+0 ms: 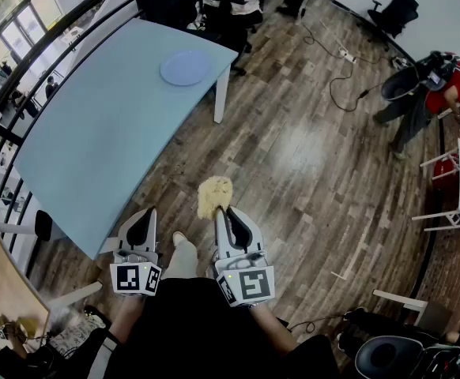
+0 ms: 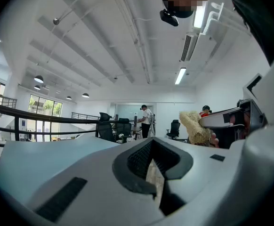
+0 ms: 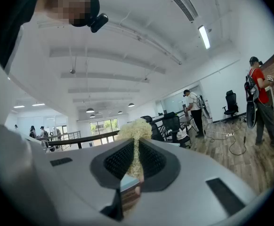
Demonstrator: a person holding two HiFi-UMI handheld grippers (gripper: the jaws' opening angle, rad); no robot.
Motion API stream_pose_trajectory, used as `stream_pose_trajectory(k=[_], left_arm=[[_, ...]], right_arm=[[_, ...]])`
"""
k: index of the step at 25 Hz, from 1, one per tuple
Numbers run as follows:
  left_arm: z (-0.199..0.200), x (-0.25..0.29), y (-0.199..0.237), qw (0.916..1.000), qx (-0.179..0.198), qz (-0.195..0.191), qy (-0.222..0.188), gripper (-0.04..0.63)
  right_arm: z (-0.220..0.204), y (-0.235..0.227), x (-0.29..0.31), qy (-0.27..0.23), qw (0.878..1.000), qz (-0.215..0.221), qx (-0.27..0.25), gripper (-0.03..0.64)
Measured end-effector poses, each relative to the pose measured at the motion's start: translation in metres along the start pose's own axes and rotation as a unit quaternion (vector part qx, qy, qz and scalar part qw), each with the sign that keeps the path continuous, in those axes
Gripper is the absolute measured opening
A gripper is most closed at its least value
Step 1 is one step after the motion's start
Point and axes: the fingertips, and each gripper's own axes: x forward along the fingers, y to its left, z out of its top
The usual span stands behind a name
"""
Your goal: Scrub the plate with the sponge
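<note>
1. Plainly, the one sponge (image 1: 213,194) is a pale yellow, shaggy, stringy clump. It is pinched in the right gripper (image 1: 228,215) and held above the floor (image 1: 309,156), well apart from the plate (image 1: 185,67).
2. In the right gripper view, the two dark ribbed fingers (image 3: 116,159) of the right gripper (image 3: 134,161) are closed tight on a thin, squeezed neck of the sponge (image 3: 135,128). Its frayed head fans out above the fingertips.
3. The left gripper (image 1: 144,215) is empty. In its own view (image 2: 153,166) the two ribbed fingers are drawn together with only a narrow slit between them. Wooden floor shows through the slit.
4. The left gripper view also shows the sponge (image 2: 193,126) off to the right, as a fuzzy yellow tuft.
5. There are two grippers, both with smooth grey-white shells. They are held side by side close to the person's body, and each carries one cube with black-and-white square markers.
6. The single plate is round, smooth and pale blue. It lies flat on the table (image 1: 96,148) near the far corner.
7. The table has a matte, light blue top with a curved edge, and one white leg (image 1: 221,93) shows beneath it.
8. The floor is glossy brown wood planking, and a dark cable (image 1: 348,77) snakes across it.
9. One person in a red top (image 1: 439,85) stands at the far right.
</note>
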Motion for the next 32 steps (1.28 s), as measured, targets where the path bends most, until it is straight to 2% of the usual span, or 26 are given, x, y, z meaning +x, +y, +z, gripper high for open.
stream_pose_trajectory(k=[5,11,21,26,32], left_arm=[[-0.015,-0.028,-0.044,0.9998,-0.012,0.018,0.004,0.002],[-0.008,-0.051,-0.065,0.9997,0.005,0.025,-0.002,0.002],[-0.002,-0.058,-0.061,0.9999,-0.002,0.013,-0.011,0.002],[-0.004,-0.057,-0.045,0.9998,-0.009,0.0,-0.016,0.002],[-0.003,-0.052,-0.022,0.9992,-0.015,-0.011,-0.035,0.002]], right_arm=[[-0.006,-0.019,-0.042,0.007,1.0,0.015,0.003,0.035],[-0.01,-0.018,-0.066,0.009,0.999,0.031,0.007,0.035],[-0.006,0.003,-0.071,0.011,1.0,0.029,-0.005,0.035],[-0.009,0.02,-0.064,0.017,1.0,0.016,-0.016,0.035],[-0.007,0.039,-0.05,0.001,1.0,0.012,-0.013,0.035]])
